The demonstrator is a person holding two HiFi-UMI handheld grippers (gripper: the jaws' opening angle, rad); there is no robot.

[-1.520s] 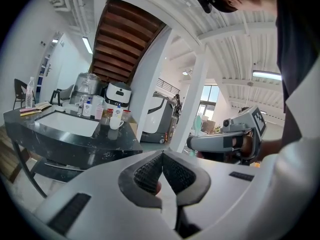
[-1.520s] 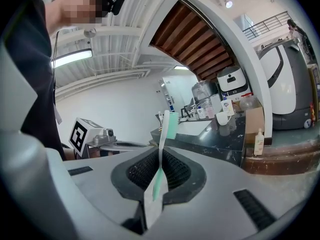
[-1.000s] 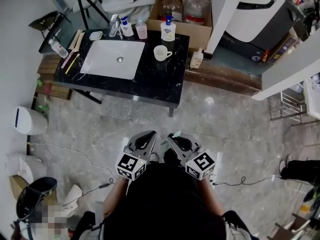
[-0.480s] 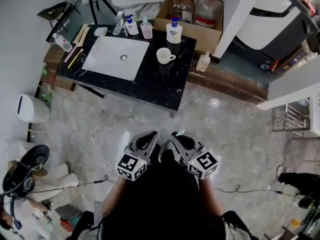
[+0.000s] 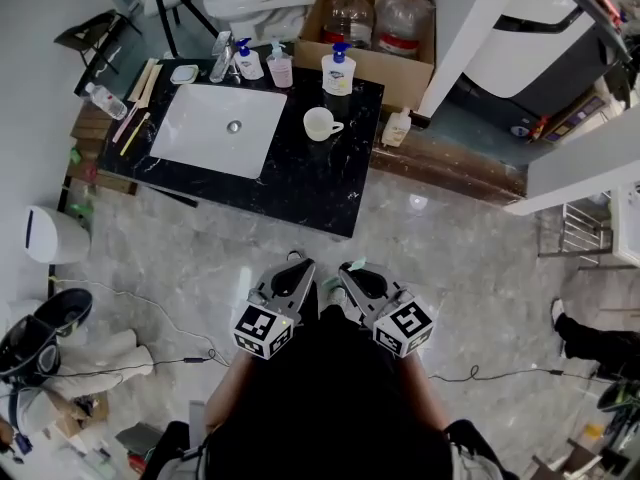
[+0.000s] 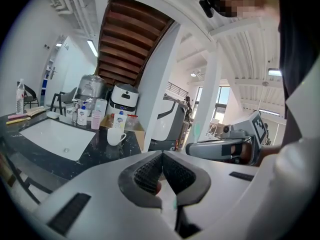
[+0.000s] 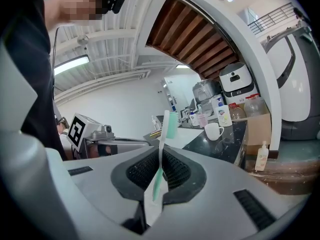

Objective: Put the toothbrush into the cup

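The white cup stands on the black counter, right of the white sink; it also shows as the cup and the cup in the gripper views. My right gripper is shut on a white and green toothbrush, whose head sticks up past the jaws. In the head view my right gripper is held low over the floor, well short of the counter. My left gripper is beside it, and the left gripper is shut with nothing in it.
Soap bottles and a tap line the counter's far edge, and long thin items lie left of the sink. A cardboard box with water jugs stands behind. A white bin and cables are on the floor at left.
The counter and cup have slid a little lower in the head view as I come nearer. Both grippers keep their place in the view, and the toothbrush stays gripped.
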